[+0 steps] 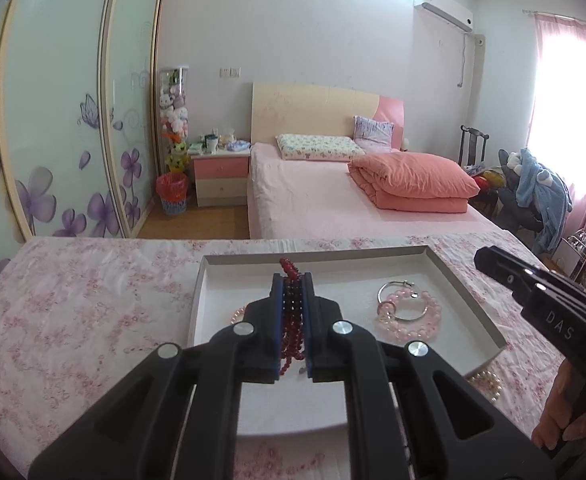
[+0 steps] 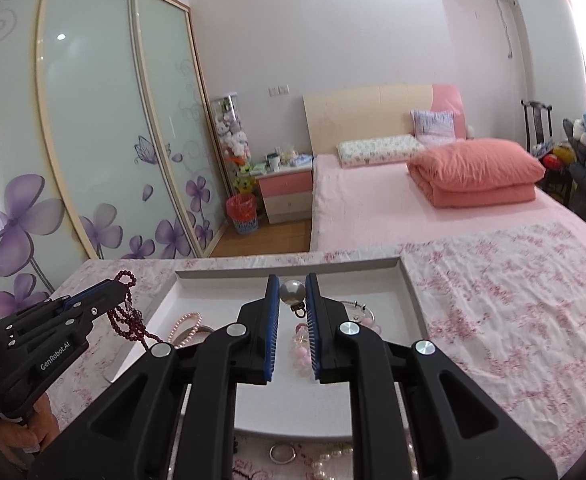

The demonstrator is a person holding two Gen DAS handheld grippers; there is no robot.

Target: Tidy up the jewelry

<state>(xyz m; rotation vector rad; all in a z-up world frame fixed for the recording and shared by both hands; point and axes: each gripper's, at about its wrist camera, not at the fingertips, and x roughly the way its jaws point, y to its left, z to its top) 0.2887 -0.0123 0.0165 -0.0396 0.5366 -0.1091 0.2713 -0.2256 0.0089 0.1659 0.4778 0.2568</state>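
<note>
Dark red bead strand hangs looped lengthwise along my left gripper, whose jaws pinch it above the shallow white tray. My right gripper pinches a round grey pearl pendant, its clasp pointing down.

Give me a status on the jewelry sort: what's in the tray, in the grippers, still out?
Done: pink bead bracelet and silver hoop lie in the white tray, plus a pinkish strand at its left.
In hand: left gripper shut on the red bead strand; right gripper shut on a pearl pendant, both over the tray.
Left: a pearl strand and silver ring on the floral cloth.
</note>
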